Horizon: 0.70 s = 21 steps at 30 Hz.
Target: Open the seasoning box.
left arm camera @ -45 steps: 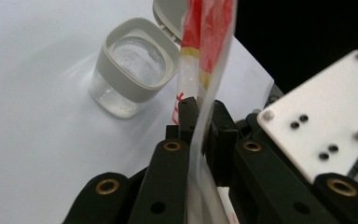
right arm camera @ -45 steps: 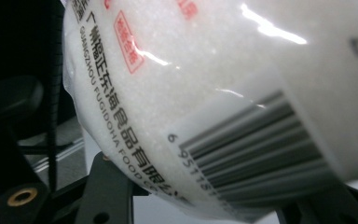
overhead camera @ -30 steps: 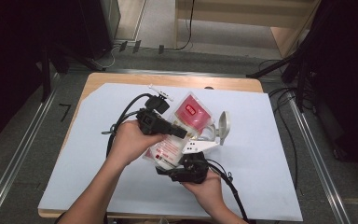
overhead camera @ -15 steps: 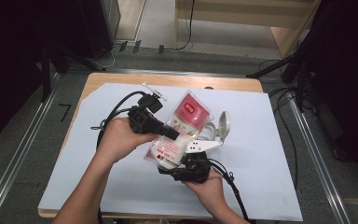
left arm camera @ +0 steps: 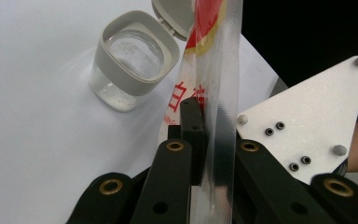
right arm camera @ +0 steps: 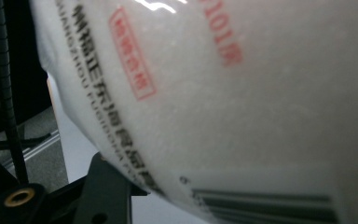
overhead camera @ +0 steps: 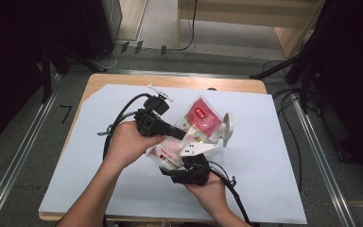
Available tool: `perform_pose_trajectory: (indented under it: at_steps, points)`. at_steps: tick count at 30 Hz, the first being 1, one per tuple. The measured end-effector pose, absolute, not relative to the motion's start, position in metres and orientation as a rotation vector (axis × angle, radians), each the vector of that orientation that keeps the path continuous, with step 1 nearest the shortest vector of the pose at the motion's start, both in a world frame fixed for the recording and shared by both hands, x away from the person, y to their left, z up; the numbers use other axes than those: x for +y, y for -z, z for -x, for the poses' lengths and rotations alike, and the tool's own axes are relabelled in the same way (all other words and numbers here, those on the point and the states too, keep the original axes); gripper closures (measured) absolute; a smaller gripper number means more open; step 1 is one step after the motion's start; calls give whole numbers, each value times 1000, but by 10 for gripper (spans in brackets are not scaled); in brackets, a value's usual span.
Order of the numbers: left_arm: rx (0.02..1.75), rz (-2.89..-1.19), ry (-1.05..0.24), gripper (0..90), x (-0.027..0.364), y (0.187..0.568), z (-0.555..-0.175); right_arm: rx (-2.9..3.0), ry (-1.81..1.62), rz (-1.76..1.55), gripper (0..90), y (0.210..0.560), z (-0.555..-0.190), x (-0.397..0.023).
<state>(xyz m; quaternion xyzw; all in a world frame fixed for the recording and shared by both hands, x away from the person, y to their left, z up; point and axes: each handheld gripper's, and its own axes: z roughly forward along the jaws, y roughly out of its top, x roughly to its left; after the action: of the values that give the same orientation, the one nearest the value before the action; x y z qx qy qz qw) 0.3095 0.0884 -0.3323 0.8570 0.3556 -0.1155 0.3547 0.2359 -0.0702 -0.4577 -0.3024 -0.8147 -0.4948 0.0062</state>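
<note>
Bulging with fine white grains, a clear plastic pouch printed in red and black hangs above the middle of the table, held between both grippers. The left gripper has just been closing, and its black jaws now pinch the pouch's flat sealed edge — thin film, glossy and creased. The right gripper, near the table's front edge, holds the pouch from below; its jaws seem to cradle the full belly, though the close, blurred view leaves the grip hard to judge. Just beyond stands a rounded-square glass jar with a grey collar, lid flipped open. Beneath lies a smooth white sheet on a wooden table — grey floor and cables around.
</note>
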Motion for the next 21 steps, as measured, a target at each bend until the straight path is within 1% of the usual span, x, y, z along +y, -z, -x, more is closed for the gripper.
perform_pose_trajectory:
  at_steps: [6, 7, 8, 11, 12, 13, 16, 18, 21]
  points:
    - [916, -2206, 296, 877, 91, 331, -310, -2450, 1572, 925, 557, 458, -238, -72]
    - [912, -2202, 297, 856, 91, 331, -310, -2408, 1575, 910, 557, 457, -238, -72]
    - [905, -2202, 298, 856, 91, 331, -310, -2408, 1575, 910, 557, 457, -238, -72]
    - [892, -2193, 298, 790, 91, 330, -310, -2328, 1584, 886, 557, 456, -239, -71]
    - [891, -2187, 307, 790, 91, 329, -310, -2301, 1595, 881, 557, 456, -239, -72]
    - [883, -2181, 307, 768, 92, 328, -310, -2245, 1608, 860, 558, 455, -241, -72]
    - [879, -2185, 315, 765, 94, 327, -310, -2233, 1611, 844, 558, 454, -241, -72]
    - [870, -2193, 328, 724, 96, 325, -310, -2222, 1610, 807, 560, 454, -242, -71]
    - [872, -2190, 323, 710, 98, 324, -310, -2206, 1604, 787, 562, 455, -242, -71]
